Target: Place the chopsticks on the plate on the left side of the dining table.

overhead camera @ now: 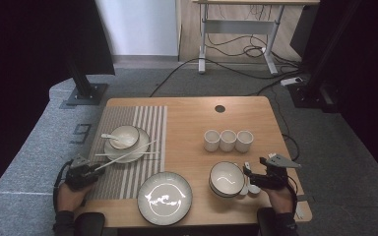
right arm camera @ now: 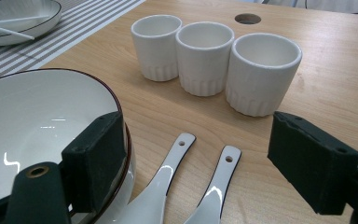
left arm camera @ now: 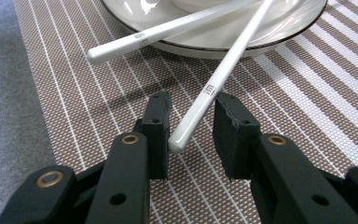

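Black fingers (left arm camera: 158, 121) with brass rivets, dark sleeves (overhead camera: 86, 223).

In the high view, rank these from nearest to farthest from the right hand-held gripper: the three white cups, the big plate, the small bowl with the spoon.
From the right hand-held gripper:
1. Three white cups, just beyond it, mid-table.
2. Big plate, at the near edge, to its left.
3. Small bowl with the spoon, far left on the striped mat.

Two white chopsticks, crossed, far ends resting on the plate (left arm camera: 279, 35) rim. Near chopstick (left arm camera: 214, 84) slants down, butt end raised just over the striped placemat (left arm camera: 307, 93); far chopstick (left arm camera: 168, 30) lies beside it.
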Demonstrator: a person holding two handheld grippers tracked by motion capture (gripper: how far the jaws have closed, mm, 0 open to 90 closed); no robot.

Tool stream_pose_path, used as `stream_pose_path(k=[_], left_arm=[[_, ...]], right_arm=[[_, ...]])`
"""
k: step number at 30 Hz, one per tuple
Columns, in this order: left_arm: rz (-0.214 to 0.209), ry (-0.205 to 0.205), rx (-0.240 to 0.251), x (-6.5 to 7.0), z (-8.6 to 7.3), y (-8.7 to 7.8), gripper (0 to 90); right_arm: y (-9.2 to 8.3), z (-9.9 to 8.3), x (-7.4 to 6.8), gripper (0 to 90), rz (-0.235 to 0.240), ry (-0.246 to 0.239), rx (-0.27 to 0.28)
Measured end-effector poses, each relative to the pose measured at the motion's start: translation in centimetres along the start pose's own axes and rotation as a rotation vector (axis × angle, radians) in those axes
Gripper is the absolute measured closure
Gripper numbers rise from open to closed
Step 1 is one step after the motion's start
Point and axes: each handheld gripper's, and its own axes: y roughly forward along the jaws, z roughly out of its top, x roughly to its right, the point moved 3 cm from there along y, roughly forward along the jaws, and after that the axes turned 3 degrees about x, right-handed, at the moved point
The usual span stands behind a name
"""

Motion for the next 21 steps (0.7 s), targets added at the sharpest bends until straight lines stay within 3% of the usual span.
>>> stream_pose_path(k=[21], left_arm=[[0.045, -0.019, -0.002, 0.06, 0.77, 0.55, 59.7]], right_arm=[[0.04, 0.01, 0.00, 18.9, -0.001, 0.004, -0.001]])
